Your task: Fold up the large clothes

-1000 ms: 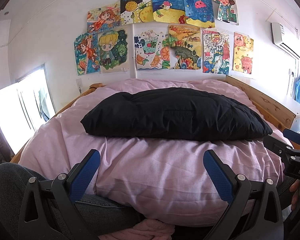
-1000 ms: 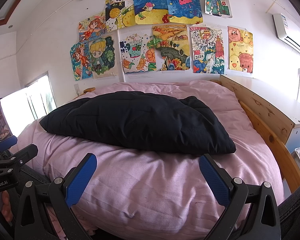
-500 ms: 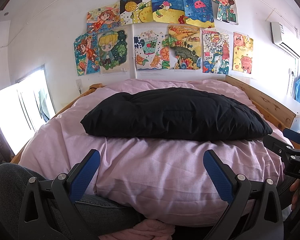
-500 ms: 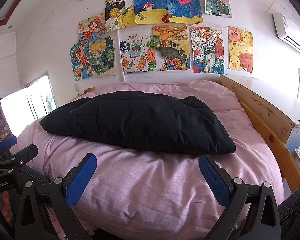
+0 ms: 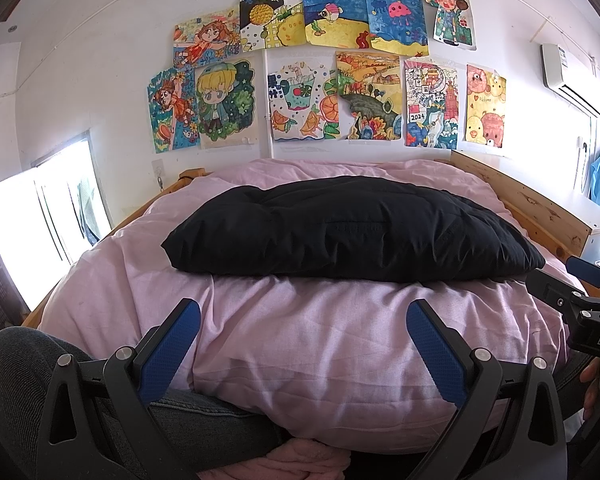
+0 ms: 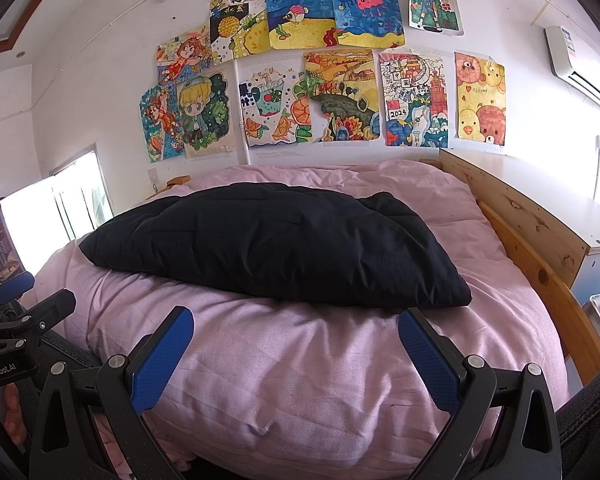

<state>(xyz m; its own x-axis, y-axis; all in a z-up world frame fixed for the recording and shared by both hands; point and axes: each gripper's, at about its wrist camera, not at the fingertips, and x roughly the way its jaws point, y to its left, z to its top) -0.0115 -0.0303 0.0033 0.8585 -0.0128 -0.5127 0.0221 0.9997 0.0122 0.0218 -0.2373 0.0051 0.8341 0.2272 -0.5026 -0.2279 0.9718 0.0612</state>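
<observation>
A black padded garment point(image 5: 352, 232) lies folded into a thick flat bundle on the pink bed cover point(image 5: 320, 344); it also shows in the right wrist view point(image 6: 284, 248). My left gripper point(image 5: 304, 344) is open and empty, held back at the bed's near edge, short of the garment. My right gripper point(image 6: 296, 352) is open and empty, also at the near edge, its right finger point(image 6: 428, 360) just below the garment's near right corner. Each gripper shows at the side of the other's view, the right one point(image 5: 580, 296) and the left one point(image 6: 16, 308).
A wooden bed frame point(image 6: 540, 280) runs along the right side, with a white cabinet point(image 6: 596, 236) behind it. Children's drawings point(image 5: 328, 68) cover the far wall. A bright window point(image 5: 40, 232) is at the left. My jeans-clad knee point(image 5: 16, 384) is at lower left.
</observation>
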